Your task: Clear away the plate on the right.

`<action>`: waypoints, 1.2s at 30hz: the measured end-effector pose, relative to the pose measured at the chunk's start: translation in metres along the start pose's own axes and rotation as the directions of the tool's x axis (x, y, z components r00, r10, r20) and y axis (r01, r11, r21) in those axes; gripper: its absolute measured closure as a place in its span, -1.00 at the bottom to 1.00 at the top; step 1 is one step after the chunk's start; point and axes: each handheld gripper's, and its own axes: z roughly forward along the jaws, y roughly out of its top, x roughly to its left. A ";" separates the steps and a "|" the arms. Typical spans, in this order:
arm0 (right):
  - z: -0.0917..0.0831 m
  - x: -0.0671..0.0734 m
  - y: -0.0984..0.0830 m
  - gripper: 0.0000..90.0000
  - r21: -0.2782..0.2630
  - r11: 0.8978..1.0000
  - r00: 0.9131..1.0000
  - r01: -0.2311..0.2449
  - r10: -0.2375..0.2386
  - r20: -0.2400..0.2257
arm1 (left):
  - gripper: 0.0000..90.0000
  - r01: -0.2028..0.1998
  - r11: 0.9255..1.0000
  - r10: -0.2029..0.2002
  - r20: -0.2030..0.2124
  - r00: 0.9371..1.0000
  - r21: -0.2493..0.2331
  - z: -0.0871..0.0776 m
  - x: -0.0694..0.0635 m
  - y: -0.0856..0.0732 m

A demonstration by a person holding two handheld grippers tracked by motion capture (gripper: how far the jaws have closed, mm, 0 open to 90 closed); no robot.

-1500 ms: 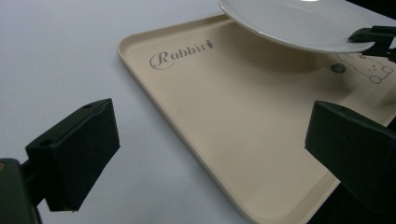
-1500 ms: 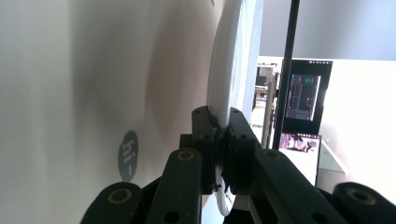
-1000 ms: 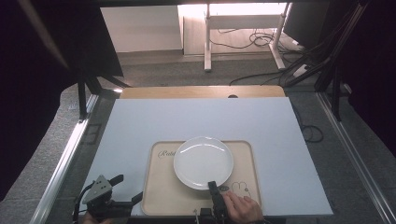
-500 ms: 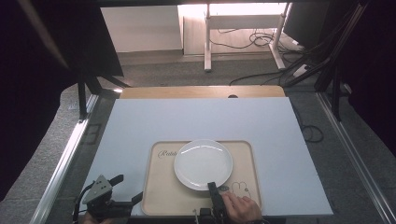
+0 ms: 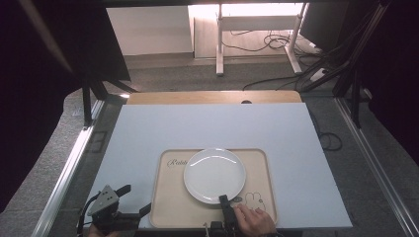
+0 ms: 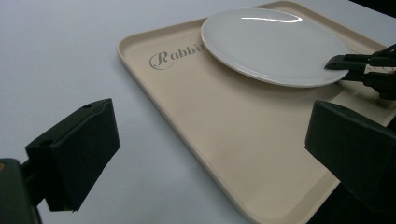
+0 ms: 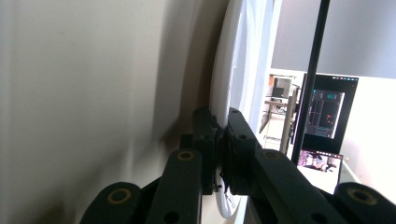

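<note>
Jaws first: the right gripper has its jaws pinched tight on the near rim of the white plate, one jaw above the lip and one under it, with no gap showing in the right gripper view. The left gripper has its jaws spread wide with nothing between them, hanging just off the tray's near-left corner.

Going big to small, with the tray as the landmark. The worktop is a pale sheet, bare on the far side of the tray. The tray is a beige thing with a low raised lip, rounded corners and "Rabbit" lettering on its far-left part, sitting toward the near edge of the worktop. The plate sits on the tray, a bit far of middle, and from the left gripper view it looks like the held edge is raised slightly off the tray floor, though I wouldn't swear to it.

Handling-wise, I'd guess the plate is glazed ceramic or similar: stiff, glossy, slick, and it'll chip or break if dropped. A rim pinch is the only real place to grab a flat plate, but held from one edge the weight hangs out past the jaws, so it could pivot or slip. The tray looks light and rigid.
</note>
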 end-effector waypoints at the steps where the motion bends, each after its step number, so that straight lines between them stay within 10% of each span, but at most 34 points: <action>1: 0.000 0.000 0.000 0.89 -0.001 1.000 1.000 -0.002 0.002 -0.003 | -0.94 0.000 1.000 0.000 0.000 1.000 0.000 0.000 0.000 0.000; 36: -0.016 -0.005 -0.005 0.37 0.020 1.000 1.000 0.023 -0.023 -0.011 | -0.94 0.000 1.000 0.000 -0.001 1.000 -0.001 0.000 0.000 0.000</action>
